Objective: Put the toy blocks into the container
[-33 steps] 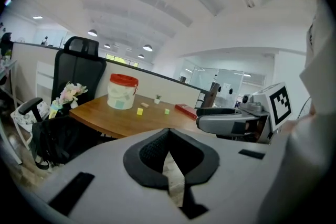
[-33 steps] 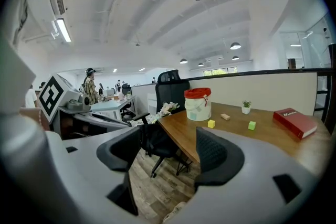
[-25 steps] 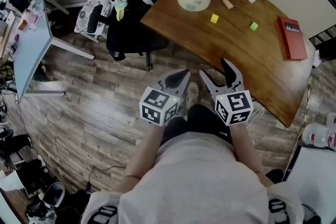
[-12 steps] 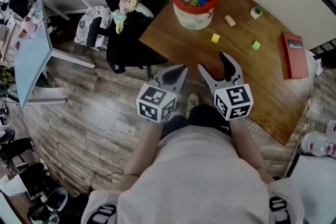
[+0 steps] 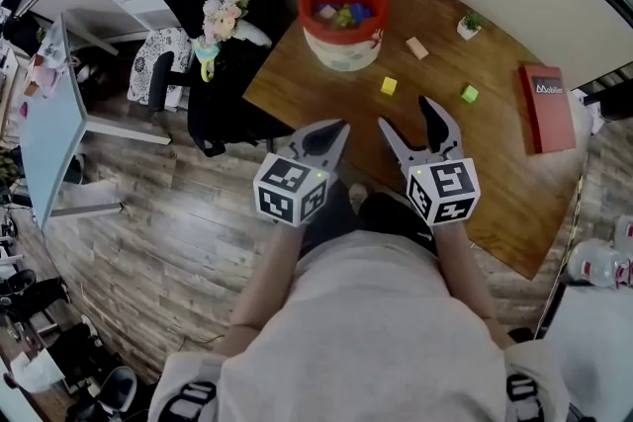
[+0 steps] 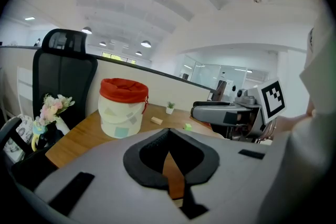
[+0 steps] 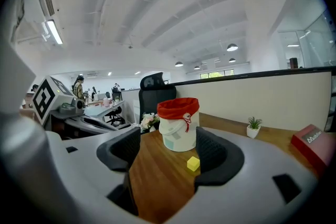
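Note:
A white container (image 5: 343, 7) with a red cloth rim stands at the far left of the wooden table (image 5: 495, 173) and holds several coloured blocks. Loose on the table lie a yellow block (image 5: 389, 86), a green block (image 5: 469, 94) and a tan block (image 5: 416, 47). My right gripper (image 5: 407, 116) is open above the table's near edge, with the yellow block (image 7: 193, 163) and container (image 7: 178, 124) ahead between its jaws. My left gripper (image 5: 331, 133) is shut and empty at the table's edge, pointing toward the container (image 6: 123, 107).
A small potted plant (image 5: 468, 24) stands at the table's back, and a red book (image 5: 547, 107) lies at its right end. A black office chair (image 5: 213, 64) with a flower bunch (image 5: 223, 15) is left of the table. A grey desk (image 5: 49, 114) is far left.
Both grippers have moved forward toward the table, and the right one now reaches over its near edge. Neither gripper's jaws have changed.

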A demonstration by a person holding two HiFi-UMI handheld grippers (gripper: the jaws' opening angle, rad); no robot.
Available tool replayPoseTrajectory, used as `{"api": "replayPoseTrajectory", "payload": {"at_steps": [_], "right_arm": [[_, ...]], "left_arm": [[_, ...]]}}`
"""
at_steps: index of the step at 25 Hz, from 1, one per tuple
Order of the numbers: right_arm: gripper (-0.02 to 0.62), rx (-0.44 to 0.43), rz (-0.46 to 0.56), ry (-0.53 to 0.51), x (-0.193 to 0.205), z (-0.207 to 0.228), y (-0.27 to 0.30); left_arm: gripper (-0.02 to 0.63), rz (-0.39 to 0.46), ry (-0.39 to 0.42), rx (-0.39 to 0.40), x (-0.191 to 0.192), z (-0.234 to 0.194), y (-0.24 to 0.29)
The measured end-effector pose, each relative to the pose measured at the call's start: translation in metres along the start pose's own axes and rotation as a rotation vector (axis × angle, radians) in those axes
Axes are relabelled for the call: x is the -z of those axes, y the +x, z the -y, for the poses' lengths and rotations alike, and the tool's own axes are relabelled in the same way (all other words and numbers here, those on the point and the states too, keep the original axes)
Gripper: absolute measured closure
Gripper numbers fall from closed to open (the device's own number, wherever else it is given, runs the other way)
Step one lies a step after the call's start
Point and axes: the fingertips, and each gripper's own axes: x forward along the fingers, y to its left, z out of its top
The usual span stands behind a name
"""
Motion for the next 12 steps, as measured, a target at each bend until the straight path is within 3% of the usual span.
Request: {"api": "replayPoseTrajectory", "payload": {"at_steps": [12], "right_arm": [[0.272,0.083,-0.046,0.045,0.014,0.036,0.022]], "left_arm": [[0.591,-0.065,0.015,0.082,-0.007,-0.017,0.042]]}}
